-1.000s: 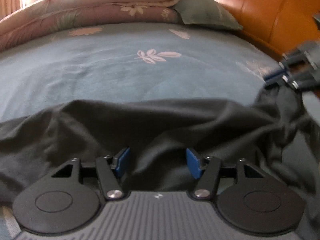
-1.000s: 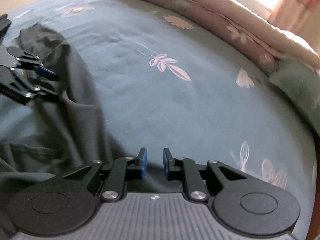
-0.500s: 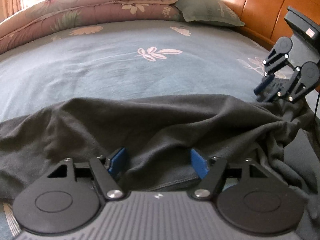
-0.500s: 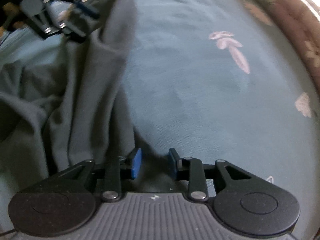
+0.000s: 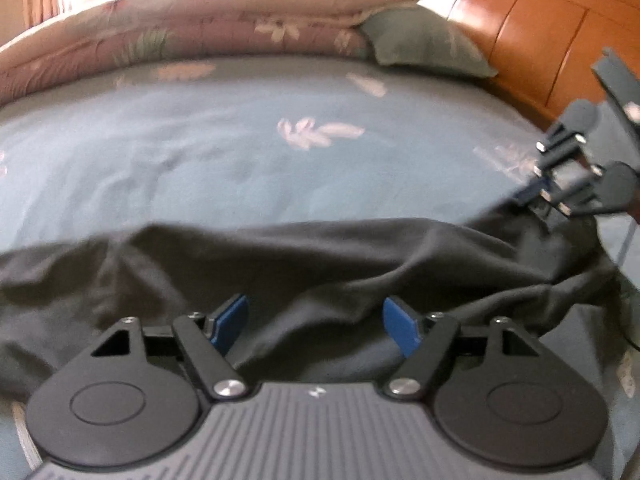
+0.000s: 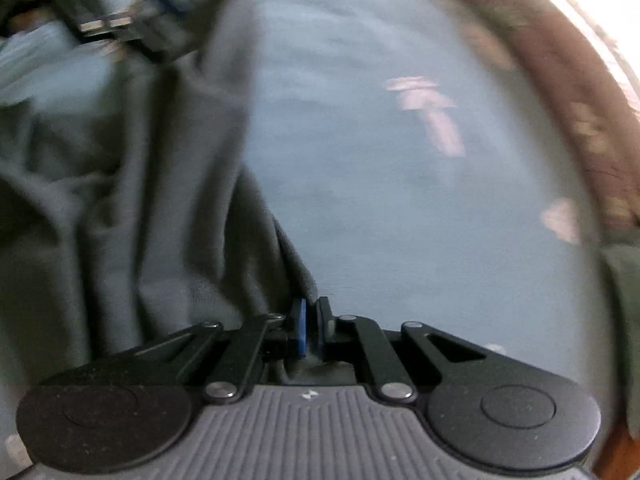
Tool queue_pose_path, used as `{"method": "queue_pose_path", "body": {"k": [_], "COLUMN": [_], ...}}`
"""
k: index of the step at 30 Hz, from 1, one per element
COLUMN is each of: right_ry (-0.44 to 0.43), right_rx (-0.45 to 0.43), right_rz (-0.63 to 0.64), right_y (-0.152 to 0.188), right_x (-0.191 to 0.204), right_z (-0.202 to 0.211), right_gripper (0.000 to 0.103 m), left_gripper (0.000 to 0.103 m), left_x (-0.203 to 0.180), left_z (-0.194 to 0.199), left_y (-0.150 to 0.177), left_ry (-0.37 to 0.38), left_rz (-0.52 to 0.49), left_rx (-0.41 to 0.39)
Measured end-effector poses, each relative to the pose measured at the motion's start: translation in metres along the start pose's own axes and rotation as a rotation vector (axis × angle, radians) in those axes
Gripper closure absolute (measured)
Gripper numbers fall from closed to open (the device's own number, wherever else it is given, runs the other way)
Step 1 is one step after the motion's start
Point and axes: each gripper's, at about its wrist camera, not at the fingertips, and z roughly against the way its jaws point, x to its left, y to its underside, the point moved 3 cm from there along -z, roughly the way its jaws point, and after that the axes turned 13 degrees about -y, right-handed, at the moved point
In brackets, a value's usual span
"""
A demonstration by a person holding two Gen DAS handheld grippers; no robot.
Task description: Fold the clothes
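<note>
garment (image 5: 320, 264) on bed (image 5: 240, 168), ahead of left gripper (image 5: 316, 326) | right gripper (image 6: 310, 326) at its right edge, probably pinching it | quilt (image 5: 200, 32), pillow (image 5: 424, 40) far behind

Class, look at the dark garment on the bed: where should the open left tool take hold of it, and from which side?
Probably the near hem of the dark garment, between the open left tool pads. Come from above and the near edge: there the cloth lies bunched in raised folds. The right tool already pinches the far corner.
</note>
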Motion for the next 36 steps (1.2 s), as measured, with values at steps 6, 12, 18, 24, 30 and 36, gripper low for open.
{"method": "queue_pose_path", "body": {"k": [6,12,18,24,30,36], "right_ry": [0.131,0.158,0.163,0.079,0.041,0.190], "right_rx": [-0.064,-0.026,-0.075,-0.111,-0.200,-0.146], "right_rz": [-0.238,-0.246,-0.267,-0.435,-0.602,-0.500], "right_y": [0.009,0.015,0.023,0.067,0.090,0.072], "right_x": [-0.055,-0.056,-0.065,-0.080,-0.073,-0.051], "right_z": [0.010,-0.009,0.005,-0.007,-0.017,-0.017], "right_gripper": [0.095,0.089,0.069,0.038,0.047,0.093], "left_gripper": [0.028,0.028,0.028,0.028,0.028,0.028], "left_x": [-0.001,0.013,0.036,0.045,0.039,0.031], "left_z": [0.011,0.008,0.006,0.001,-0.004,-0.002], "left_y": [-0.010,-0.007,0.004,0.016,0.020,0.019], "left_ry": [0.012,-0.017,-0.080,-0.104,-0.104,-0.094], "left_rz": [-0.007,0.010,0.015,0.035,0.039,0.027], "left_rx": [-0.030,-0.009,0.017,0.051,0.073,0.071]}}
